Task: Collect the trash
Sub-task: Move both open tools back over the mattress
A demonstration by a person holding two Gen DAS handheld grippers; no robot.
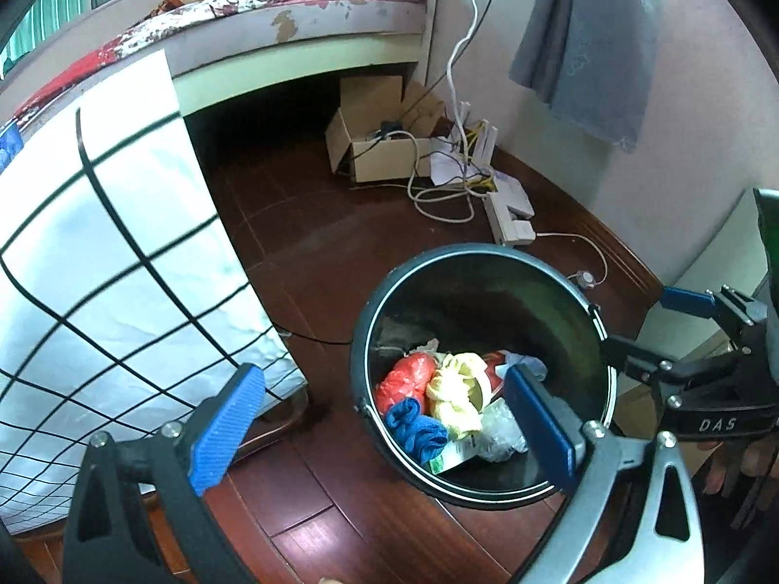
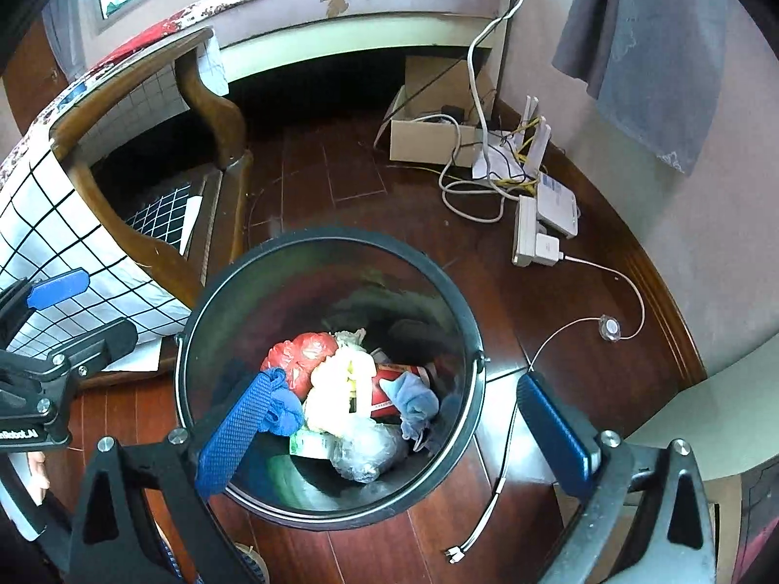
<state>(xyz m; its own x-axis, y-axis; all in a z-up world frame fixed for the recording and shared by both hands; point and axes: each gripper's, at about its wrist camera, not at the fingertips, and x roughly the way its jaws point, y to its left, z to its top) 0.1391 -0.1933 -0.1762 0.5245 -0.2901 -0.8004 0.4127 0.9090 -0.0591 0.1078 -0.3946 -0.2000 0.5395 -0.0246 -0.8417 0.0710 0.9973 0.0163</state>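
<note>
A round black bin (image 1: 479,249) (image 2: 341,234) stands on the dark wooden floor. Inside lie a red bag (image 1: 408,379) (image 2: 302,354), a crumpled yellow piece (image 1: 457,392) (image 2: 336,392), a blue cloth (image 1: 416,427) (image 2: 283,406), clear plastic (image 1: 501,432) (image 2: 365,452), a green-white carton (image 1: 453,456) and a pale blue cloth (image 2: 414,404). My left gripper (image 1: 384,423) hangs over the bin's left rim, open and holding nothing. My right gripper (image 2: 394,433) is open above the bin's near side, also holding nothing. Each gripper shows at the edge of the other's view (image 1: 652,326) (image 2: 80,314).
A table with a checked cloth (image 1: 97,243) and a carved wooden leg (image 2: 214,102) stands left of the bin. Behind are a bed, a cardboard box (image 1: 375,146), tangled cables and a power strip (image 2: 530,233). A grey towel (image 1: 594,39) hangs on the wall. A white cable (image 2: 491,501) lies nearby.
</note>
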